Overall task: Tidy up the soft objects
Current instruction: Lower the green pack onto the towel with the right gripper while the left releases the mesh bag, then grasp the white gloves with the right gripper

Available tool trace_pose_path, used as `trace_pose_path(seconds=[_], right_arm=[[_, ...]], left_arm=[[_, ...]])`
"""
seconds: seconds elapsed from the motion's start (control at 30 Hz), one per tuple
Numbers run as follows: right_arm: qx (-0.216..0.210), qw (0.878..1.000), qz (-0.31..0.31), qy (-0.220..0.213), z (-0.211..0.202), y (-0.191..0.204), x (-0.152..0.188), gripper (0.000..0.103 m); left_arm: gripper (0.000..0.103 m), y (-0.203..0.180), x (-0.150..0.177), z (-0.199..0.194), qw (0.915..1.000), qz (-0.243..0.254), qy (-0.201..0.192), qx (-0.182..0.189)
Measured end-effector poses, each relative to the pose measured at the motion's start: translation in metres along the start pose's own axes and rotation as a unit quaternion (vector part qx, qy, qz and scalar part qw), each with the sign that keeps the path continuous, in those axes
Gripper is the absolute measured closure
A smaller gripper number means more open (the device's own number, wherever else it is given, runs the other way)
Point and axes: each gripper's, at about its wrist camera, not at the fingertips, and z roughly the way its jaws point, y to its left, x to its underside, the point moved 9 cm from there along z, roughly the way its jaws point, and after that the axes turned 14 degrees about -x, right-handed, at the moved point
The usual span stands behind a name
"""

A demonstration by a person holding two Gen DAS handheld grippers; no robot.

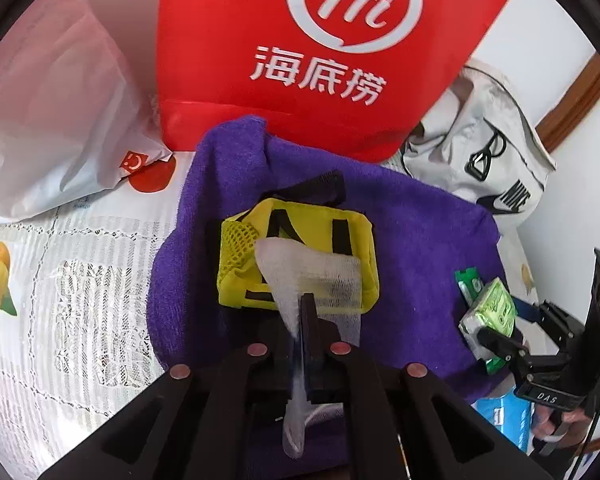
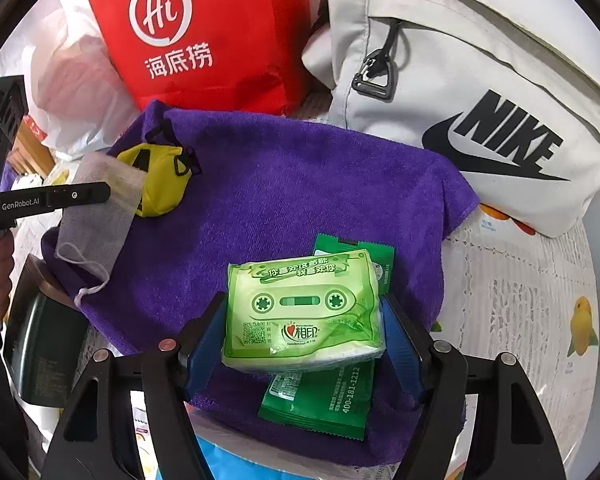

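- Soft objects, lot of five, gathered on a purple towel (image 2: 300, 184) that fills the centre of both views and lies over a lace-covered tabletop (image 1: 80, 280).
- Gauze drawstring pouch (image 1: 312, 276): white, sheer; pinched between the pressed-together fingers of the left claw (image 1: 306, 308) at lower centre of the left view. It hangs in front of the yellow pouch; whether the two touch cannot be told.
- Yellow mesh pouch (image 1: 300, 256): black straps, resting on the towel, centre of the left view, upper left in the right view.
- Tissue pack (image 2: 304, 308): light green, cassette print; lower centre of the right view, between the blue pads (image 2: 204, 352) of the right claw (image 2: 304, 344). Jaws stand wide and look to clamp the pack's two sides.
- Dark green wipe sachets (image 2: 320, 400): flat on the towel directly beneath the tissue pack, partly covered by it.
- Surroundings: red shopping bag (image 1: 300, 40) at top, white backpack (image 2: 480, 100) at upper right, translucent plastic bag (image 1: 52, 100) at upper left.
- Step in hand, judged: both claws carry an item over the towel, placement pending.
- Next move, judged: lower each item onto a chosen spot of towel, part the fingers gently; the gauze may cling to the left claw and its loose cord may snag.
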Motion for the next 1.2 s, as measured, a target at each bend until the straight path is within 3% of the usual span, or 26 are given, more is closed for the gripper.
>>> trace_pose_path(seconds=[0.07, 0.13, 0.17, 0.27, 0.33, 0.57, 0.7, 0.9, 1.2], right_arm=[[0.002, 1.0, -0.007, 0.007, 0.002, 0.001, 0.001, 0.029], [0.005, 1.0, -0.011, 0.013, 0.004, 0.001, 0.001, 0.029], [0.007, 1.0, -0.014, 0.013, 0.004, 0.002, 0.002, 0.028], [0.012, 1.0, -0.016, 0.008, -0.001, 0.004, 0.003, 0.024], [0.011, 1.0, -0.016, 0.003, -0.007, 0.006, 0.003, 0.014], [-0.008, 0.999, 0.001, -0.033, -0.037, 0.019, 0.004, 0.013], [-0.034, 0.997, -0.008, -0.065, -0.063, 0.044, 0.013, 0.013], [-0.067, 0.994, -0.041, -0.072, -0.087, 0.101, 0.052, 0.013], [-0.13, 0.986, -0.098, -0.03, -0.095, 0.193, 0.14, 0.013]], left_arm=[[0.065, 0.0, 0.001, -0.002, 0.9999, 0.009, 0.001, -0.012], [0.047, 0.001, 0.0, -0.006, 0.9996, 0.01, -0.008, -0.025], [0.044, 0.003, 0.0, -0.01, 0.9994, 0.009, -0.014, -0.031], [0.043, 0.009, -0.001, -0.023, 0.9987, 0.004, -0.026, -0.044], [0.043, 0.011, 0.0, -0.033, 0.9983, 0.005, -0.032, -0.048], [0.043, 0.023, 0.022, -0.078, 0.996, 0.002, -0.067, -0.059], [0.043, 0.033, 0.048, -0.096, 0.9956, 0.0, -0.066, -0.066], [0.043, 0.046, 0.085, -0.112, 0.9959, -0.013, -0.061, -0.067], [0.043, 0.056, 0.123, -0.125, 0.9971, -0.033, -0.052, -0.046]])
